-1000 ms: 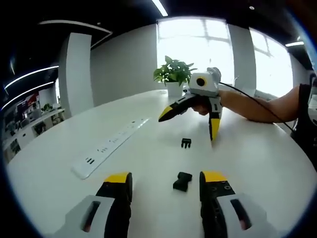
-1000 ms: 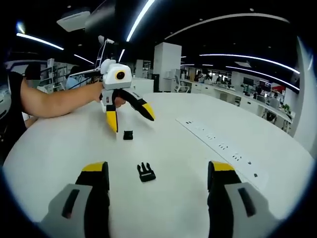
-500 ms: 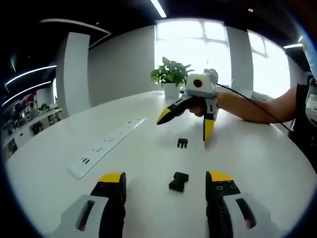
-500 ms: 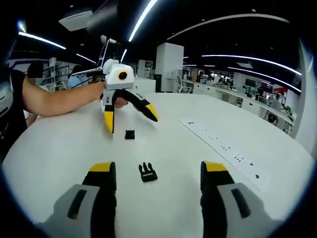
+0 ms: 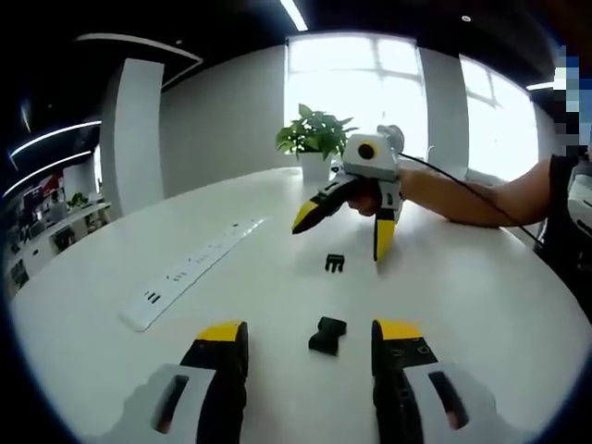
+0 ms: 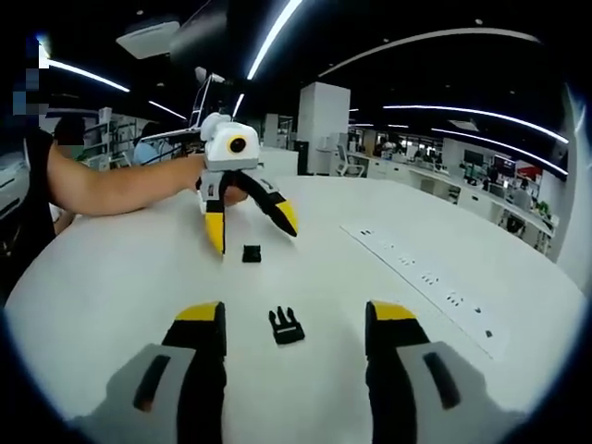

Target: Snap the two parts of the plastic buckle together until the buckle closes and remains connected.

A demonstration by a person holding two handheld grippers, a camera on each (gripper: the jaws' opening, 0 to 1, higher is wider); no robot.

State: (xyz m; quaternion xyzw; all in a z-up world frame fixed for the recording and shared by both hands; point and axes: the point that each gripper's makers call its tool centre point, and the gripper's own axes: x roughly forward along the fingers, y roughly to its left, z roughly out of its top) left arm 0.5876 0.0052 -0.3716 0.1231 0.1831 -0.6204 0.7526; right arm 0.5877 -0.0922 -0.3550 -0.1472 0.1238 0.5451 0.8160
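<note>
— What is sitting nearest the left gripper [image 5: 310, 344]?

— The socket half [image 5: 326, 335] is lying on the white table [image 5: 481, 296] between its spread jaws, untouched.

— And farther out?

— The pronged half [image 5: 334, 264] is lying beyond, under the right gripper [image 5: 344, 226], whose jaws are also gaping, holding nothing.

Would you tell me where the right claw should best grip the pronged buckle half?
Probably across the solid base of the pronged buckle half, from above: it lies flat on the table between the open right claw jaws, and that leaves its prongs free to enter the socket half.
</note>
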